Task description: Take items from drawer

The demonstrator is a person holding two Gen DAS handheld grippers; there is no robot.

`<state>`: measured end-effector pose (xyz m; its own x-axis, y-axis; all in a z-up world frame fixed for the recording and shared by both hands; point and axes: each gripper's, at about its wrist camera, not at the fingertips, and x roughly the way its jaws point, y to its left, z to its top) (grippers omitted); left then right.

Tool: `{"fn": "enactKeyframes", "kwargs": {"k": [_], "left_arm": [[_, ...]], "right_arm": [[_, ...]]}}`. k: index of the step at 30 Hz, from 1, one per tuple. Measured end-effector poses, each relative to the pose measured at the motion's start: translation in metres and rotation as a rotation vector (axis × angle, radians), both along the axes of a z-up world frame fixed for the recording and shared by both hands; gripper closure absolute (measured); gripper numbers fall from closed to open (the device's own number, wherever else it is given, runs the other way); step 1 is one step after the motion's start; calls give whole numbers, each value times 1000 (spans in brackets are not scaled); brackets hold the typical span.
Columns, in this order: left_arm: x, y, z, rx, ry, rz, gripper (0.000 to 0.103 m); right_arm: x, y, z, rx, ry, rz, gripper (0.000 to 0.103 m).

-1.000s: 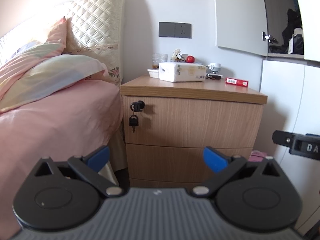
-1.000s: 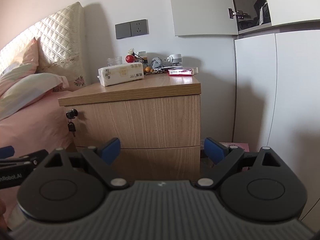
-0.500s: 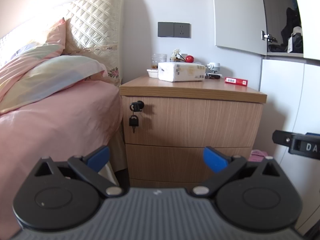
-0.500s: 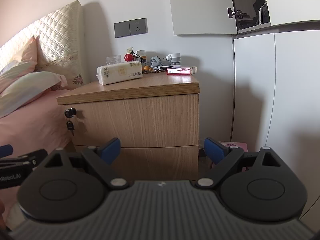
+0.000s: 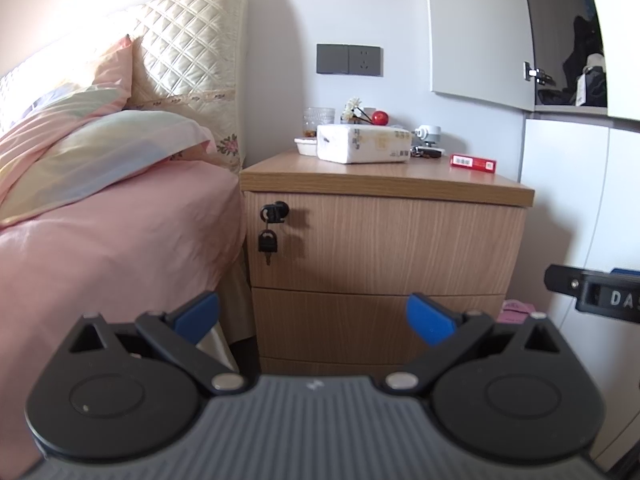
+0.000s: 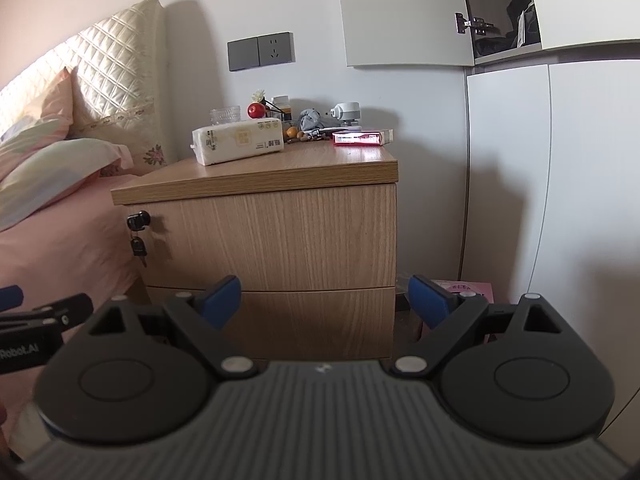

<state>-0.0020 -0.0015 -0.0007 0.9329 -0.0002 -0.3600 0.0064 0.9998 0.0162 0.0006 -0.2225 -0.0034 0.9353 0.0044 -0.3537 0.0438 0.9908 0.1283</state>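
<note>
I am holding both fingers spread and empty, left and right, facing the shut drawers straight ahead, neither plainly nearer.

Stood right of the bed: nightstand, upper drawer over lower drawer. Hung at the upper drawer's left edge: keys. Lay on top: tissue pack left, flat box right.
</note>
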Motion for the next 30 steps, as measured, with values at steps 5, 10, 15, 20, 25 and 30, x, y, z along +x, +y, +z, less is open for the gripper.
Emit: {"fn": "enactKeyframes", "kwargs": {"k": [5, 10, 15, 20, 25, 30], "left_arm": [[1, 0, 0, 7, 0, 6, 0], [0, 1, 0, 9, -2, 14, 0], [3, 6, 1, -1, -5, 34, 0], [8, 8, 5, -23, -7, 22, 0], [3, 6, 15, -6, -105, -1, 0], [14, 9, 18, -43, -74, -9, 0]], "right_arm": [[1, -1, 0, 11, -2, -2, 11], [1, -3, 0, 25, -4, 5, 11], [-1, -3, 1, 46, -33, 45, 11], [-10, -9, 5, 108, -114, 102, 11], [-20, -22, 8, 201, -189, 109, 11], [-29, -44, 10, 305, -261, 78, 11]]}}
